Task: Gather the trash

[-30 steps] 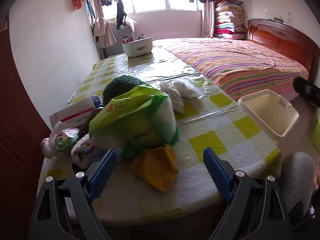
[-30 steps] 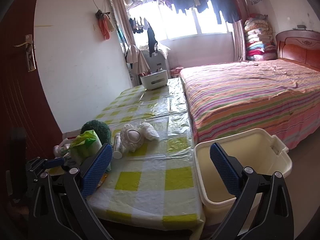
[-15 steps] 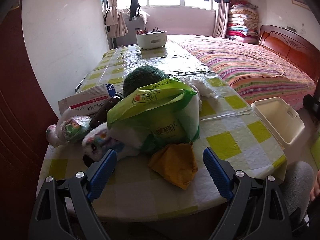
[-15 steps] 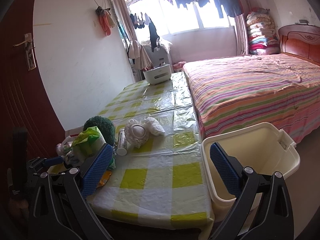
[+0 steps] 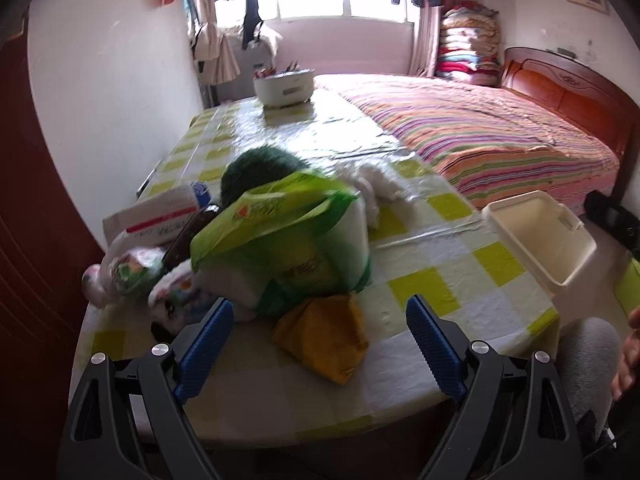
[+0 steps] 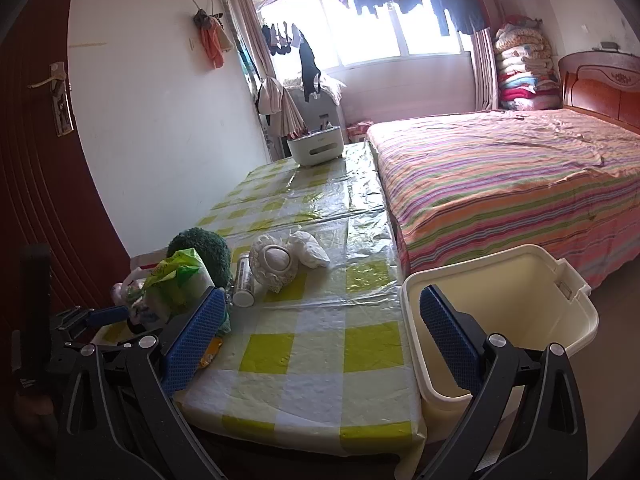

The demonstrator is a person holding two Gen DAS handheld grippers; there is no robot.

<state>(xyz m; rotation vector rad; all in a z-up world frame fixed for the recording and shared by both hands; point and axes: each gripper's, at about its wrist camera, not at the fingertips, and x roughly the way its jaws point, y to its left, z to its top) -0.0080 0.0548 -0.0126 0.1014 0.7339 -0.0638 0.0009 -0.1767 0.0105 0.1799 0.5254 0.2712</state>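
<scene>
Both claws hang spread and empty at the near edge of the table (image 6: 304, 364): the left gripper (image 5: 316, 344) faces the clutter at the near left corner, and the right gripper (image 6: 320, 344) straddles the near right corner, one finger over the cloth, the other in front of the cream bin (image 6: 520, 308) that stands on the floor just beside that edge. The relation that matters is this: the yellow wrapper (image 5: 324, 336) lies flat on the cloth directly ahead of the left claw, between its blue ribbed pads (image 5: 204, 340), close to the near edge, so the left hand is plainly the nearer one. Its long axis seems to run slantwise, from the far left toward the near right, though blur makes that uncertain. It looks thin, crinkled and limp, likely to fold when pinched. Just behind it, touching or nearly so, sits a bulky green plastic bag (image 5: 284, 240), glossy and slack, with something white inside. Further back are a fuzzy dark green ball (image 5: 260, 168) and a flat paper box (image 5: 156, 216) toward the left edge. Near the middle of the table lie a pale crumpled mask (image 6: 276, 264), a white wad (image 6: 308, 250) and a small tube (image 6: 244, 280) on its side. The tablecloth is shiny plastic in yellow and white checks. A striped bed (image 6: 500, 176) runs along the right edge.
</scene>
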